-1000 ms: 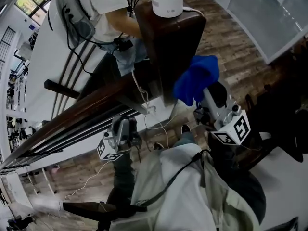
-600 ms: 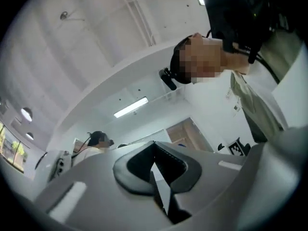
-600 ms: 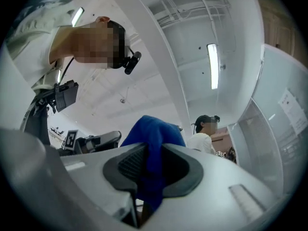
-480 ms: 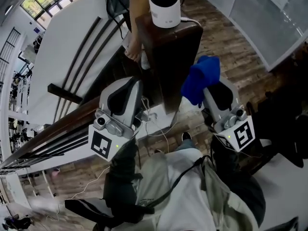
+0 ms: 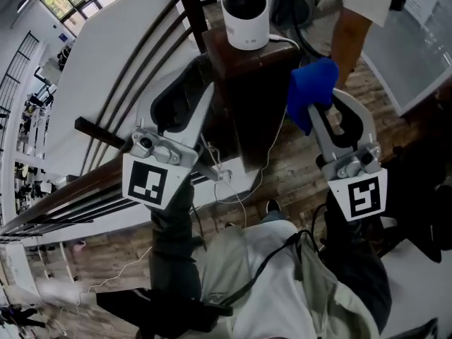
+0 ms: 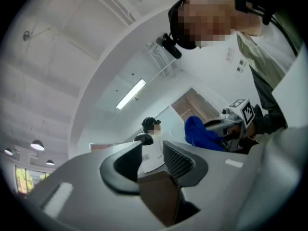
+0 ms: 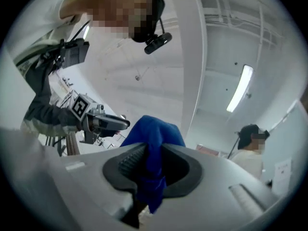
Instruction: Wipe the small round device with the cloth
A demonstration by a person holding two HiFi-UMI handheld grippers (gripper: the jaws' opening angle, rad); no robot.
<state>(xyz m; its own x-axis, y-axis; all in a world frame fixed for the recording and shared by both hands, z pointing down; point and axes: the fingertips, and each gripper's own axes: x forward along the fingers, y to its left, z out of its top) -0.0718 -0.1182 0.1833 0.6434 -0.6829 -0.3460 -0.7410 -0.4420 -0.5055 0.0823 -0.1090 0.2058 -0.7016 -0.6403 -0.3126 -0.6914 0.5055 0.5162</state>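
Observation:
The small round device point(image 5: 245, 16), a white cylinder with a black domed top, stands on a dark wooden stand point(image 5: 247, 76). In the head view my left gripper point(image 5: 201, 73) reaches up along the stand's left side, just below the device. Its jaws are opening with nothing between them; in the left gripper view the left gripper point(image 6: 153, 153) shows brown wood through the gap and the device's black dome point(image 6: 143, 138) beyond. My right gripper point(image 5: 318, 108) is shut on a blue cloth point(image 5: 311, 90) to the right of the stand. The cloth point(image 7: 151, 143) hangs bunched between its pads.
A person point(image 5: 349, 13) stands behind the stand at the top right. A white cable point(image 5: 282, 44) runs from the device, and more cables point(image 5: 236, 182) hang below. A white wall with dark rails point(image 5: 127, 69) runs along the left. Below is wooden floor point(image 5: 367, 83).
Both grippers have risen toward the device, the left one coming up from low beside the stand. The blue cloth has moved up and right with the right gripper.

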